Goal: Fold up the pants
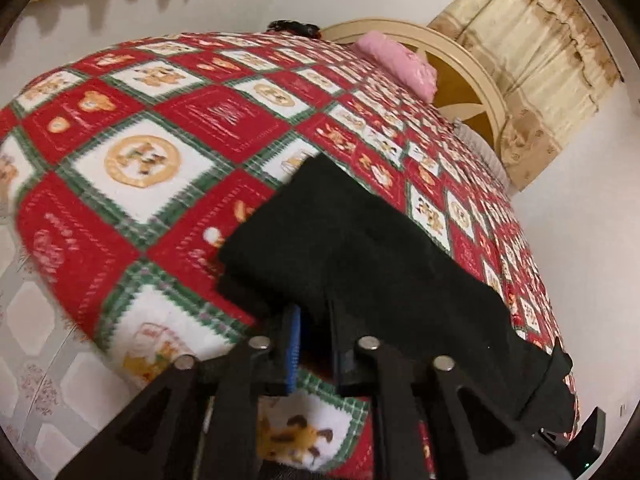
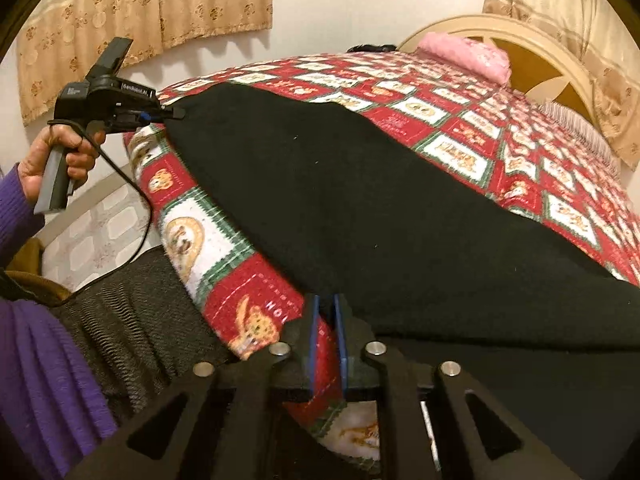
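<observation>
Black pants [image 2: 340, 208] lie spread along the near edge of a bed with a red, white and green patterned blanket [image 2: 460, 136]. In the left wrist view the pants [image 1: 360, 248] run from my left gripper [image 1: 316, 312] toward the lower right. The left gripper is shut on the pants' near edge; it also shows in the right wrist view [image 2: 176, 114], gripping the far end of the pants. My right gripper [image 2: 326, 308] is shut on the near edge of the pants, its blue pads [image 2: 312, 336] nearly together.
A pink pillow [image 2: 468, 54] lies by the cream headboard [image 2: 560, 64]. Curtains [image 2: 140, 12] hang on the wall. The person's purple sleeve [image 2: 36, 360] and dark knit clothing [image 2: 132, 320] are at the bed's side. Patterned floor [image 1: 36, 340] lies left of the bed.
</observation>
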The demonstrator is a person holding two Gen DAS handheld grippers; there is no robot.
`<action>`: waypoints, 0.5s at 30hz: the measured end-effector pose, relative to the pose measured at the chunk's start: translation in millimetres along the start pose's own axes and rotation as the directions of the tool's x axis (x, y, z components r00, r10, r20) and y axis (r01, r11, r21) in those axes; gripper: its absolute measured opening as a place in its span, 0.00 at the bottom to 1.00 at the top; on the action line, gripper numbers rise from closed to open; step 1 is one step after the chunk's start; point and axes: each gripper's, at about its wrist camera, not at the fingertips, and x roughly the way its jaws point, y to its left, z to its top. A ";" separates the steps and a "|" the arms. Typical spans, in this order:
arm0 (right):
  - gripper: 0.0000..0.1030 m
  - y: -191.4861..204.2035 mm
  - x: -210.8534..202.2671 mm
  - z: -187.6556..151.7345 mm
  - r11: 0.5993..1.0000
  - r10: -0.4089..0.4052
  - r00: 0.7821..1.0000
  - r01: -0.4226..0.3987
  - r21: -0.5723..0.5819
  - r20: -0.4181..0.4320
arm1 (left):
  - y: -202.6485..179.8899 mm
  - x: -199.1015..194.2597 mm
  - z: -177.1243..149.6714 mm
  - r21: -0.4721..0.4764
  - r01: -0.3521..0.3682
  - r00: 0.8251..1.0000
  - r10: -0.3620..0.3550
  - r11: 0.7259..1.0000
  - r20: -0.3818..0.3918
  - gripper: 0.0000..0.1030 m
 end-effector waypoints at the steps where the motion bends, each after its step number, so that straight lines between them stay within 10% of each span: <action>1: 0.12 -1.8 -2.5 1.7 1.000 0.016 1.000 -0.015 0.013 -0.008 | -1.4 -8.3 3.1 0.005 -0.039 0.999 0.039 0.999 0.024 0.32; 5: 0.23 -23.2 -30.3 23.5 0.979 0.154 0.984 -0.164 0.122 0.089 | -34.8 -41.0 12.0 0.134 -0.180 0.966 0.149 0.974 0.213 0.42; 7: 0.71 -36.5 -38.9 44.7 0.966 0.176 0.968 -0.205 0.158 0.177 | -53.6 -41.8 14.0 0.204 -0.155 0.963 0.102 0.967 0.250 0.48; 8: 0.76 -40.9 -39.9 54.5 0.965 0.167 0.961 -0.205 0.166 0.219 | -65.0 -37.8 14.5 0.232 -0.139 0.963 0.077 0.963 0.257 0.50; 11: 0.77 -52.4 -27.4 90.5 0.956 0.159 0.937 -0.224 0.187 0.312 | -88.9 -8.8 15.1 0.272 -0.118 0.972 0.055 0.955 0.230 0.50; 15: 0.76 -56.6 34.0 133.2 0.933 0.238 0.945 -0.287 0.219 0.224 | -89.3 35.1 4.4 0.265 -0.164 0.978 0.121 0.950 0.171 0.49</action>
